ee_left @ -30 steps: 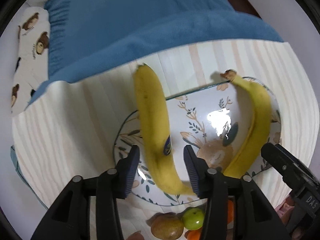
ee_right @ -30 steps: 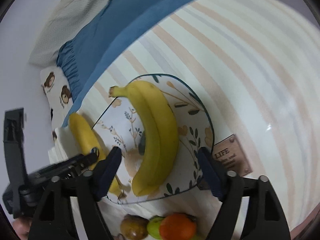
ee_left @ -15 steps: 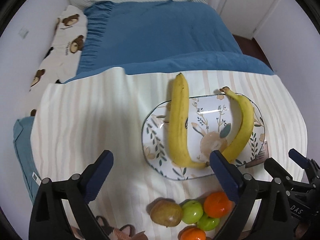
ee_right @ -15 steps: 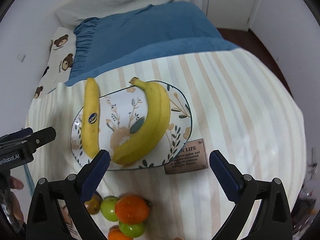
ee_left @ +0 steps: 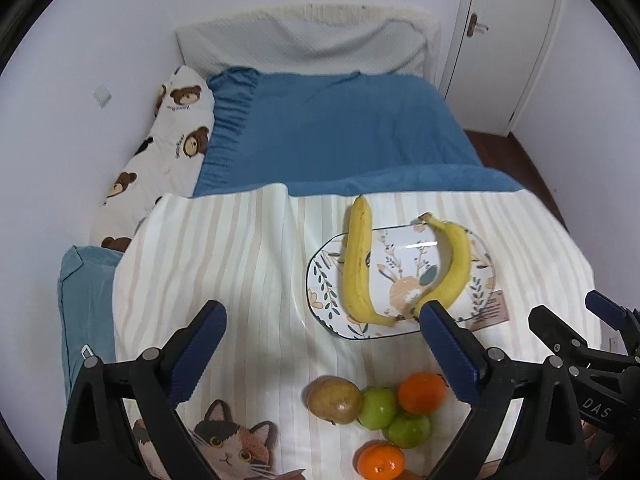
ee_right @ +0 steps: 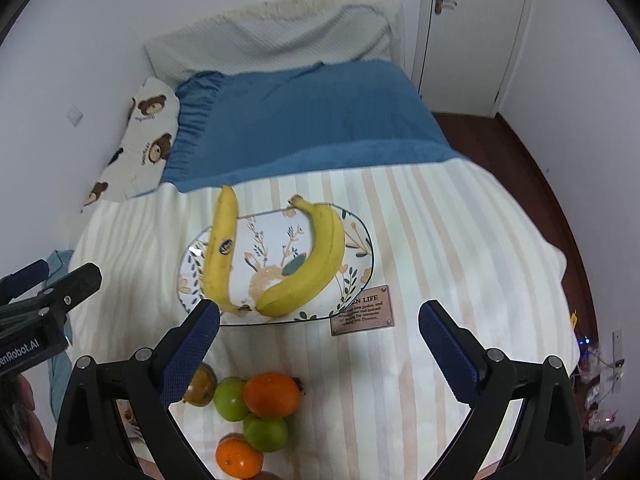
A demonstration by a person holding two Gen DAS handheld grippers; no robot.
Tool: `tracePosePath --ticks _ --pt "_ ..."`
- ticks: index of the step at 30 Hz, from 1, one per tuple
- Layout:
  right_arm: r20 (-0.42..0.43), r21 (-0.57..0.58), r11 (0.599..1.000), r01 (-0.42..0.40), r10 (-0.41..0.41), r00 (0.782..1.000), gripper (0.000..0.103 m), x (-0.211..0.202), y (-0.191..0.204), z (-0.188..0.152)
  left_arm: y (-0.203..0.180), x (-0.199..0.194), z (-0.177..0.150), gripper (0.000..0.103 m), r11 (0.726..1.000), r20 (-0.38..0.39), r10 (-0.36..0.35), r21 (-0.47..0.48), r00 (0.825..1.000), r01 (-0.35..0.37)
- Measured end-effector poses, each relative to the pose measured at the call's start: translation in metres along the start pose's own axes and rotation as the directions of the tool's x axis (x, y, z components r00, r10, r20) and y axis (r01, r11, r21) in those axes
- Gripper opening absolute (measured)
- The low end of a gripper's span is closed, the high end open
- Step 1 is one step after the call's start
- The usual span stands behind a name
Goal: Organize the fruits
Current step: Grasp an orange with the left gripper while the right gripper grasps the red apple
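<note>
Beyond both wide-apart, empty jaws, two bananas (ee_left: 357,264) on the floral plate (ee_left: 320,280), untouched.

We have two wrist fisheyes, both high over the bed, facing steeply down toward the headboard. Shared: plate (ee_left: 486,258) (ee_right: 362,236) with bananas, mid-frame; fruit pile at lower centre. Left view sits further left; the right gripper (ee_left: 600,320) shows at its right edge.
</note>
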State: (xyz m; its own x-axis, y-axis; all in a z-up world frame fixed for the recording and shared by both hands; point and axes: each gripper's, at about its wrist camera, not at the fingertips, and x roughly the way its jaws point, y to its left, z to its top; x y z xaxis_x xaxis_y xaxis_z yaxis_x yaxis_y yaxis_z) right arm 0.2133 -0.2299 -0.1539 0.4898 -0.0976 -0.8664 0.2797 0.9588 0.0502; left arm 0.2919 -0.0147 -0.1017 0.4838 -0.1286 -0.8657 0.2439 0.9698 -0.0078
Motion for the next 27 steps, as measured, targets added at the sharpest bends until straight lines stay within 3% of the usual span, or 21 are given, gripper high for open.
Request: tracePosePath --ticks 7,15,19,22,25,27 --pt "0.099 -0.022 1.0 -0.012 0.014 0.995 0.102 -0.058 0.01 -0.012 0.0 -0.044 -0.016 0.099 1.0 0.082 -0.002 -0.02 0.997 0.003" --pt "0.114 0.003 0.997 -0.072 0.071 0.991 0.103 -0.09 0.013 -0.032 0.006 -0.054 -0.041 0.099 0.999 0.074 -0.005 -0.049 0.997 0.008" --pt "0.019 0.019 0.994 -0.107 0.107 0.994 0.103 -0.065 0.004 -0.052 0.004 -0.028 -0.067 0.099 0.999 -0.028 0.004 -0.034 1.0 -0.005" --pt "-0.089 0.064 0.987 -0.145 0.15 0.985 0.103 -0.032 -0.006 -0.075 -0.002 0.008 -0.095 0.099 1.0 -0.155 0.009 -0.005 0.988 -0.01" --pt "-0.184 0.12 0.977 -0.178 0.198 0.963 0.103 -0.002 -0.016 -0.096 -0.014 0.05 -0.131 0.099 1.0 -0.293 -0.002 0.029 0.956 0.011" --pt "-0.235 0.145 0.973 -0.181 0.212 0.949 0.101 0.013 -0.023 -0.113 -0.023 0.077 -0.156 0.099 0.998 -0.387 -0.028 0.033 0.922 0.045"
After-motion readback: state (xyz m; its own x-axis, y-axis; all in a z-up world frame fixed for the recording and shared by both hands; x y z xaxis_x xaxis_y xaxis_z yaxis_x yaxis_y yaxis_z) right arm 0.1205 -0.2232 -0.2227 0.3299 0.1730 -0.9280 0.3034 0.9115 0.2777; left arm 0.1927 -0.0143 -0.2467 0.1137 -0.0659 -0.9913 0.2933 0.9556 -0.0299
